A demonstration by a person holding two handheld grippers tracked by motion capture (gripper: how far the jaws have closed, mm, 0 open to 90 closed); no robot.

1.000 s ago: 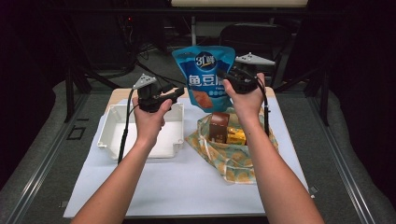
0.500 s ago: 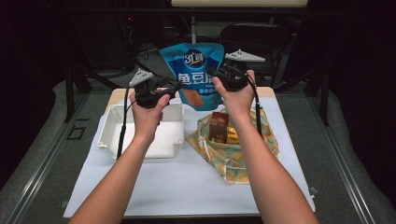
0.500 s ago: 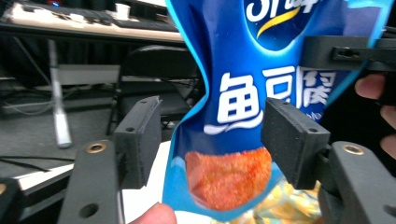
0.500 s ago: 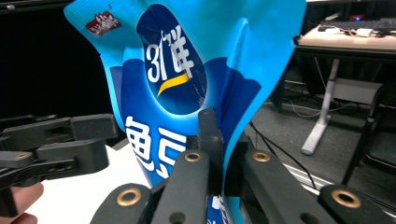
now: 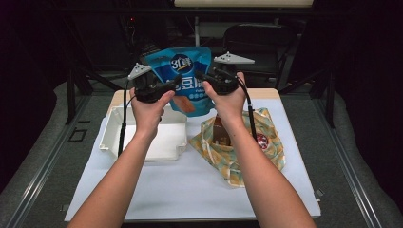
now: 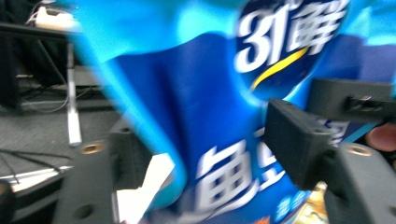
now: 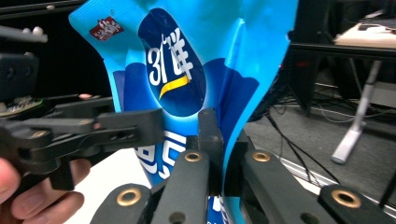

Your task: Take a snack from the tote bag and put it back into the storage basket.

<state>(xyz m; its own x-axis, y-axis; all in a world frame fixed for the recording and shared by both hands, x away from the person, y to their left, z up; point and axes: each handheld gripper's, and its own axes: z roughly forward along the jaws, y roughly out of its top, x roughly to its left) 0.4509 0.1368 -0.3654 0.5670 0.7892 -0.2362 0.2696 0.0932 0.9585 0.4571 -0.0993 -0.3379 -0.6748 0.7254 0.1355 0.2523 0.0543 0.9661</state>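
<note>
Blue bag (image 5: 183, 76) hides left gripper (image 5: 175, 85) fingers' contact.

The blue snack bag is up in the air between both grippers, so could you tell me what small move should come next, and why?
Probably close the left gripper fully on the blue snack bag. The right gripper is already shut on the bag's edge, while the left one's jaws straddle the other side and have just been closing, with a gap visible on one side. The bag hangs above the white tray, so a second firm hold would likely steady it.

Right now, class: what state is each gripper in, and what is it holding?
Left gripper: jaws around the blue snack bag, just been closing; a firm grip cannot be told.
Right gripper: shut on the bag's edge.
</note>
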